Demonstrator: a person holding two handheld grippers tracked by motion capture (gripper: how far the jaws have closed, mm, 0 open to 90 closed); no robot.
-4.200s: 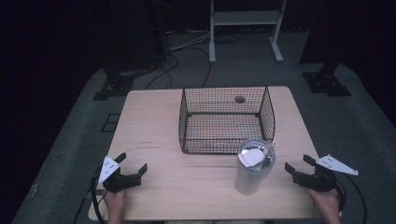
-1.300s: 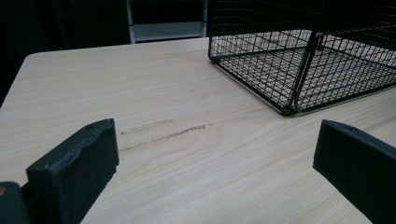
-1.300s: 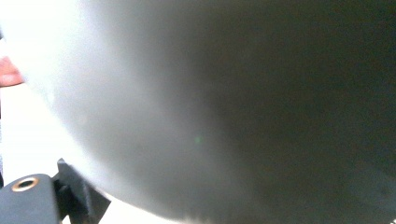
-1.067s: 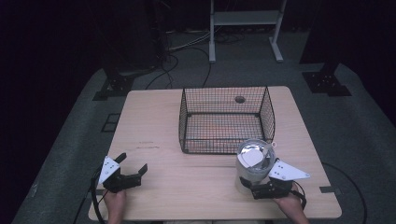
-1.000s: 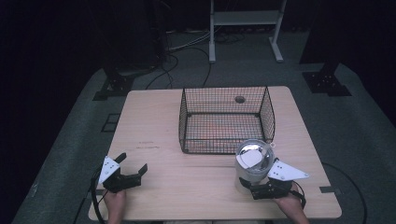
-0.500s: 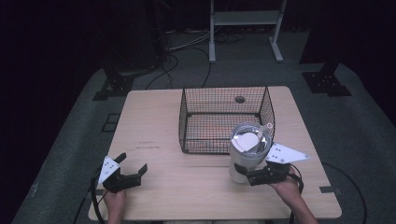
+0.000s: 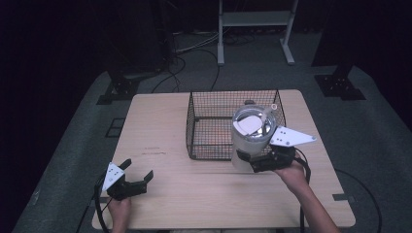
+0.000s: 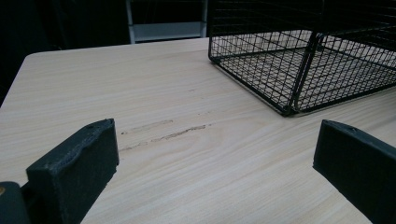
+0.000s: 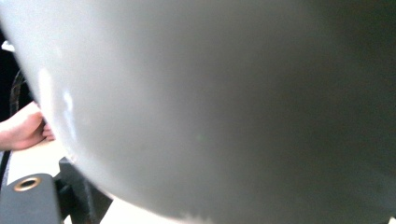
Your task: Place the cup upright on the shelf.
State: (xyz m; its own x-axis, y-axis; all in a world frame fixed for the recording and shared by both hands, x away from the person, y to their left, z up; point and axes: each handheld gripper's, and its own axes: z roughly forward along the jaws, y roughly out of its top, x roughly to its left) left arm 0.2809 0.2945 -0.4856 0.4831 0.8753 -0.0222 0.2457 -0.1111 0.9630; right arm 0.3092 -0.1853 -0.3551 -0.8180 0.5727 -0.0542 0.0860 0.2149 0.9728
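In the high view, the right gripper grasps a pale tumbler near its lower part, one jaw on each side of it. The tumbler is upright, with a clear lid and a straw, and it is seen in front of the near right corner of the wire basket; I cannot tell if its base touches the table or is a little above it. The basket stands on the far middle part of the table. The left gripper is near the front left corner of the table, well apart from the tumbler, and its jaws are spread with nothing between them. In the left gripper view, the two black jaws stand wide apart at the bottom, and between them I see bare wood with some faint scratches. The basket is farther off, at the upper right. In the right gripper view, the grey wall of the tumbler is very close and blurred. At the left edge, part of the other hand shows.
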